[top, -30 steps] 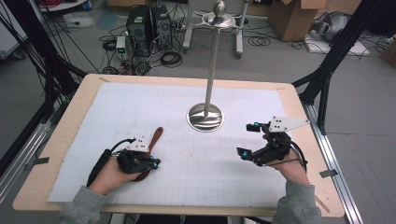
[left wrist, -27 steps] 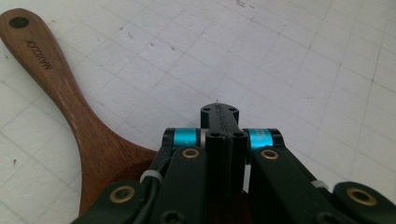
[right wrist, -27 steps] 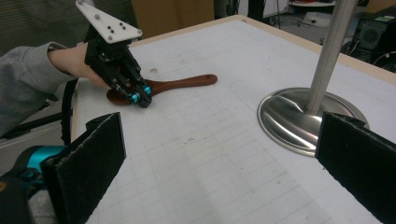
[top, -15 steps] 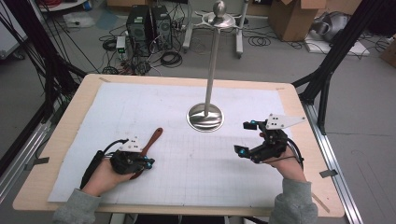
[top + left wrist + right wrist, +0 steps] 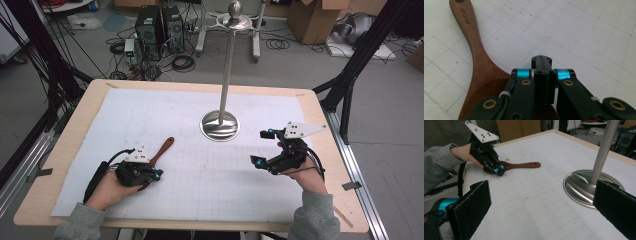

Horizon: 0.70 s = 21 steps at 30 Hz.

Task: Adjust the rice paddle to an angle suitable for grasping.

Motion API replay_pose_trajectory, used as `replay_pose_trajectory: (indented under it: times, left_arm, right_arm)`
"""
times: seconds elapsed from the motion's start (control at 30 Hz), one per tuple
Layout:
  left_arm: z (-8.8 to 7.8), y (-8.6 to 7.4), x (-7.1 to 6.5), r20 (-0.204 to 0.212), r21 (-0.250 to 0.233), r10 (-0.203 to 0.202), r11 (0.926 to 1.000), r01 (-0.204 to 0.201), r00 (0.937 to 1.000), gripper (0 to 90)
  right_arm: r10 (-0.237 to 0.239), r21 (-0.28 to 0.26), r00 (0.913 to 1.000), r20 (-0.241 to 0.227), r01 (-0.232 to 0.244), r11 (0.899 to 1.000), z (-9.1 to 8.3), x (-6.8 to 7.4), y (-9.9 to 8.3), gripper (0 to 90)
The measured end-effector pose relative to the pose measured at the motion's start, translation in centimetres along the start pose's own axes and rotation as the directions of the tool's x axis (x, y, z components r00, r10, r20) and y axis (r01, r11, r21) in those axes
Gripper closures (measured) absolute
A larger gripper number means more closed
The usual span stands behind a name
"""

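Wooden spoon (image 5: 162, 150) flat on the white paper (image 5: 150, 110) at the near left of the tabletop (image 5: 320, 110), handle angled up towards the metal stand (image 5: 227, 75), and it lies exactly where it lay a second ago. Hardly anything has shifted: the left hand (image 5: 107, 187) has eased back a touch, and the left tongs (image 5: 156, 174) sit low over the broad end of the spoon, clenched tight on themselves with nothing between them. In the left gripper view their tips poke out over bare paper just past the spoon's edge. So no pick-up yet, I'd say; those tongs will have to open before they can take the wood. Over on the right, the right tongs (image 5: 261, 147) are released, spread wide and empty, parked near the stand's base (image 5: 220, 126) but apart from it. As for anything that holds things, that dished steel base carries just its own pole. The short arms at the top of the stand hang bare, which looks like where the spoon is headed.
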<state>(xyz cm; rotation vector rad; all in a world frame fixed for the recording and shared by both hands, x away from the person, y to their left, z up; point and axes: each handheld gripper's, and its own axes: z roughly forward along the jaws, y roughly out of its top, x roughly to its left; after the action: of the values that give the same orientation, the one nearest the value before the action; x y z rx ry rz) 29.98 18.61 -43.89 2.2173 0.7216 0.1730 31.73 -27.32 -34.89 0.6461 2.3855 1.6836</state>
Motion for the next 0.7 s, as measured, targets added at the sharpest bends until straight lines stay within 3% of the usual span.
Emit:
replay_pose_trajectory:
  times: [0.3, 0.7]
  left_arm:
    - [-0.2, 0.0, 0.1, -0.021, 0.011, -0.003, 0.9999, 0.003, 0.9998, 89.1]
    - [-1.3, -0.8, 1.5, -0.052, 0.009, -0.030, 0.9995, 0.031, 0.9982, 89.1]
  right_arm:
    - [0.002, 0.011, 1.0000, -0.007, -0.002, 1.000, 0.2, 0.0, 0.0, 0.4]
    - [0.002, 0.006, 1.0000, -0.004, -0.002, 1.000, 0.2, 0.0, 0.0, 0.4]
